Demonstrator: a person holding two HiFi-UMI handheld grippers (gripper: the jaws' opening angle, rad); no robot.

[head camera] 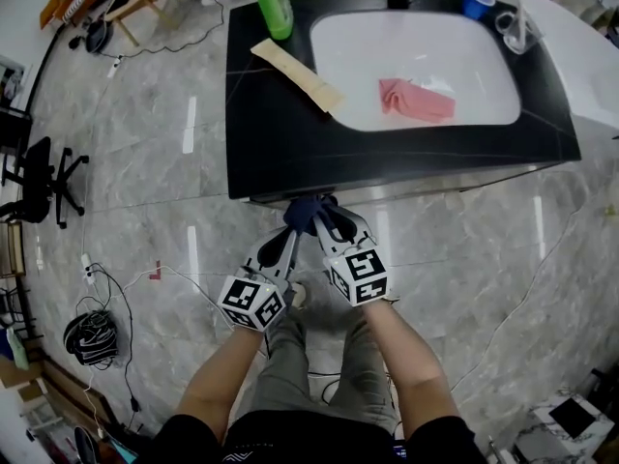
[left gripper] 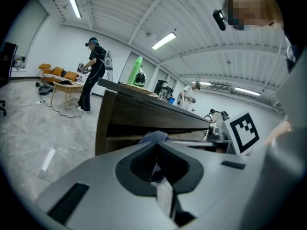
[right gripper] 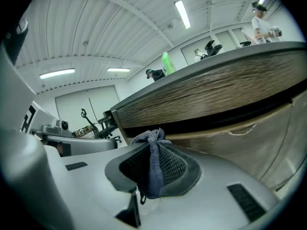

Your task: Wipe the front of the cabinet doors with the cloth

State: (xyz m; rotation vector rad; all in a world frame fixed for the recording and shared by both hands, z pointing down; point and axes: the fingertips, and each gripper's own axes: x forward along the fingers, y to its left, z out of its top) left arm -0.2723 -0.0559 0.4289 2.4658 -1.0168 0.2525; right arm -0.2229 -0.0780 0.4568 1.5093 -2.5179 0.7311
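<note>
A dark blue cloth [head camera: 306,212] is bunched between my two grippers, right against the cabinet front just under the black countertop's [head camera: 280,133] near edge. My left gripper [head camera: 291,232] is shut, with the cloth [left gripper: 153,137] poking out past its tips. My right gripper [head camera: 325,224] is shut on the same cloth [right gripper: 154,163], which hangs down between its pads. The wood-grain cabinet front [right gripper: 225,102] fills the right gripper view close ahead, with a dark gap under its upper band. In the left gripper view the cabinet's brown side and front [left gripper: 139,110] stand just beyond the jaws.
On the counter are a white sink basin [head camera: 416,37] holding a pink cloth [head camera: 418,101], a green bottle [head camera: 272,2], a blue cup [head camera: 477,1] and a beige strip [head camera: 296,73]. A black office chair [head camera: 44,177] and floor cables [head camera: 92,336] lie left. Another person [left gripper: 93,75] stands far off.
</note>
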